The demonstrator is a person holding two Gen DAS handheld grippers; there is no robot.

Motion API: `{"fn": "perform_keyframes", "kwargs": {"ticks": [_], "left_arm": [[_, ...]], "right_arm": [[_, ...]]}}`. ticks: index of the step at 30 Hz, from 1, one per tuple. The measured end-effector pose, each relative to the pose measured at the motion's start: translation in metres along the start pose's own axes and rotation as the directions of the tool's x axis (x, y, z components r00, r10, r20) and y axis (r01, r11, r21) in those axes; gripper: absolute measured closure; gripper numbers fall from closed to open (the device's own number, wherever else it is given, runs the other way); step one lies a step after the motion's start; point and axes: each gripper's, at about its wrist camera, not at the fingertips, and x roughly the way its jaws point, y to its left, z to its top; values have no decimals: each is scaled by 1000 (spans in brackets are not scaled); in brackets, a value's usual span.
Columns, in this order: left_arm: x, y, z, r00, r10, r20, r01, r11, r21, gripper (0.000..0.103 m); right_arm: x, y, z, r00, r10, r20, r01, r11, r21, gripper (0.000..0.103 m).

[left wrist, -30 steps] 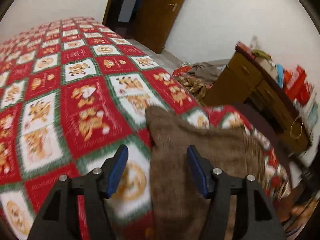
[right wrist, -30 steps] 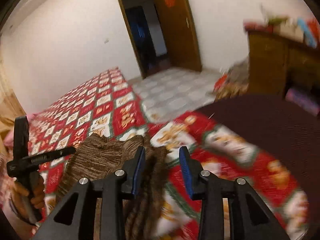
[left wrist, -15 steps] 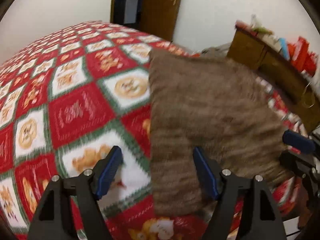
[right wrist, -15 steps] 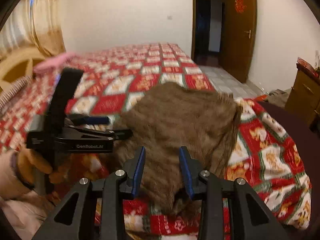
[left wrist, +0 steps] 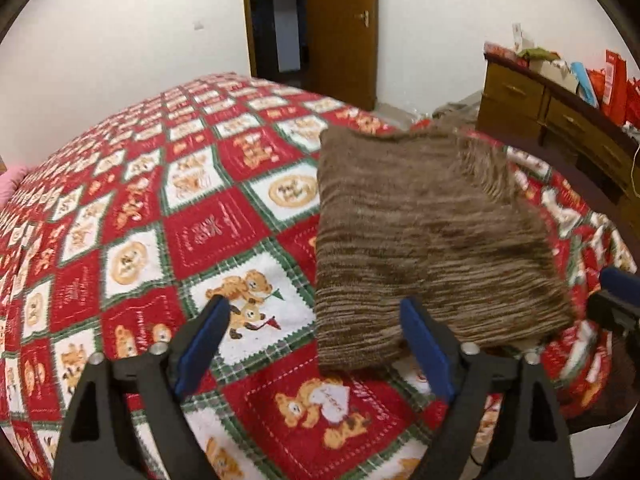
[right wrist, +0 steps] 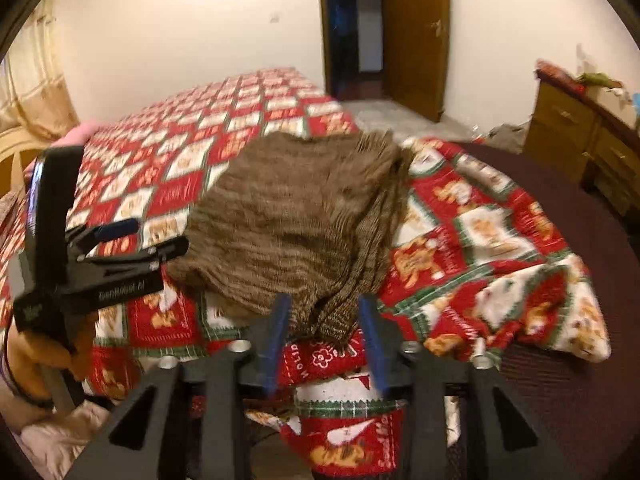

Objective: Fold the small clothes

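Bed's covered with a red, white and green patchwork blanket (left wrist: 208,232) full of teddy bear squares. Brown wooden door (left wrist: 346,28) stands open on a dark doorway in the far wall. Wooden dresser (left wrist: 560,120) on the right, top piled with red boxes and clutter (left wrist: 600,80). Yellowish curtain (right wrist: 28,92) way off left.

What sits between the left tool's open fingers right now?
In the left wrist view, only bedspread and the brown knit's near left corner; left tool grips nothing.
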Motion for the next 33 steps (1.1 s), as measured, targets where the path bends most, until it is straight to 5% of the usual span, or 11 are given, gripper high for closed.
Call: {"fn": "perform_keyframes", "kwargs": {"ticks": [1, 2, 5, 18, 26, 29, 33], "left_arm": [[-9, 0, 0, 1000, -5, 14, 5, 1000, -4, 11], [-13, -1, 0, 1000, -5, 20, 5, 1000, -3, 11], [-33, 1, 1, 998, 21, 53, -21, 1000, 2, 0], [-88, -21, 6, 989, 88, 118, -92, 995, 25, 0], [-128, -33, 5, 981, 116, 155, -121, 992, 23, 0], [-153, -37, 5, 965, 131, 226, -138, 990, 15, 0], [-189, -41, 4, 909, 196, 367, -205, 979, -16, 0]], "right_arm": [[-3, 2, 1, 1000, -8, 14, 8, 1000, 5, 25], [-6, 7, 3, 999, -19, 35, 19, 1000, 15, 23], [-8, 15, 9, 999, -25, 49, 23, 999, 37, 23], [-54, 2, 27, 998, -54, 32, 48, 984, 172, 23], [-112, 5, 16, 982, -108, 153, 92, 990, 108, 23], [-134, 6, 17, 968, -118, 223, 97, 990, 102, 23], [-161, 9, 15, 935, -130, 329, 101, 989, 105, 23]]}}
